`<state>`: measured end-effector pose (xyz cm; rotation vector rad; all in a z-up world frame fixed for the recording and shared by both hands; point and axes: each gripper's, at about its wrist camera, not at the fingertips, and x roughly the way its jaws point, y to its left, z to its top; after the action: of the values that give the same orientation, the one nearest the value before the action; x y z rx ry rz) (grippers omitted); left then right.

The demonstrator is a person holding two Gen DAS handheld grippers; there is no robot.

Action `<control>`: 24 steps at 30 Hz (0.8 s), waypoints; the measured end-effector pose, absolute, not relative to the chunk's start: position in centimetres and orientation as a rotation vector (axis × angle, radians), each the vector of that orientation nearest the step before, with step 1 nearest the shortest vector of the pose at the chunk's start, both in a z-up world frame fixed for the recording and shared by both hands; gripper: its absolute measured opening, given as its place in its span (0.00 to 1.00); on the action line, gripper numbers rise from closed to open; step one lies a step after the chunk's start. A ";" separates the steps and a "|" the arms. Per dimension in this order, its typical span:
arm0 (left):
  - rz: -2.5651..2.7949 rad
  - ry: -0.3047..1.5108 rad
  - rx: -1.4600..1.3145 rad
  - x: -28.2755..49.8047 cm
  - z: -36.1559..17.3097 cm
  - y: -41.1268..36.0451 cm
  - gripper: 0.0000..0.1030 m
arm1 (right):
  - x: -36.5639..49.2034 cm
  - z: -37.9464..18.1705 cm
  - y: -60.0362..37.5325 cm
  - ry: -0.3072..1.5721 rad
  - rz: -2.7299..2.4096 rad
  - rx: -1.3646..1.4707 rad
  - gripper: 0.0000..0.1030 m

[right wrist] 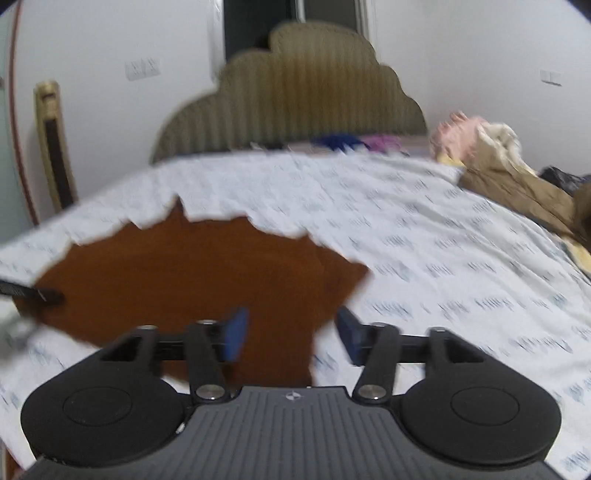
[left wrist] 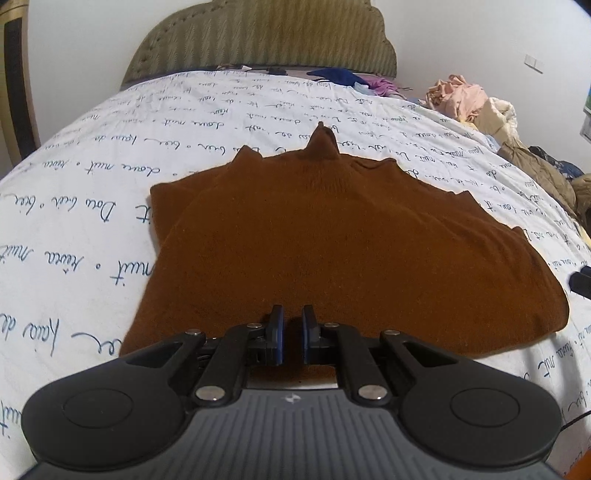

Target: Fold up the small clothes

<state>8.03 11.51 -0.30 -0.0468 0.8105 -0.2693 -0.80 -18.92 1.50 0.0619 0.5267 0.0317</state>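
A rust-brown knitted garment (left wrist: 332, 236) with a pointed, scalloped far edge lies spread flat on the bed, one layer folded over another at its left side. My left gripper (left wrist: 292, 325) sits low over its near edge. Its blue pads are close together, with brown cloth showing in the narrow slit between them. In the right wrist view, which is blurred, the garment (right wrist: 192, 273) lies left of centre. My right gripper (right wrist: 291, 332) hovers over its near right corner, jaws apart and not pressing on the cloth. The left gripper's black finger (right wrist: 40, 293) shows at the garment's left edge.
The bed has a white sheet (left wrist: 110, 155) printed with blue handwriting and an olive padded headboard (left wrist: 266, 33). Loose clothes are heaped along the right side (left wrist: 469, 99) and by the headboard (left wrist: 336, 75). A gold-framed object (right wrist: 51, 144) leans on the left wall.
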 end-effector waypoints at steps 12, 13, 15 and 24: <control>-0.233 0.806 -0.030 7.5 -0.7 11.2 0.09 | 1.3 -3.9 -20.2 0.671 -0.016 0.162 0.74; -0.229 0.803 -0.022 7.4 -0.7 11.0 0.10 | 1.0 -3.7 -20.2 0.660 -0.025 0.162 0.74; -0.228 0.795 -0.003 7.2 -0.7 10.6 0.16 | 0.6 -2.8 -20.0 0.626 -0.045 0.152 0.74; -0.196 0.703 0.086 6.0 0.0 9.0 0.70 | 2.2 -1.5 -16.6 0.583 0.028 0.071 0.74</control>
<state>6.02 9.00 -0.02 0.0858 0.7026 -0.1956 2.17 -16.63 -1.49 0.0711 0.5833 0.0284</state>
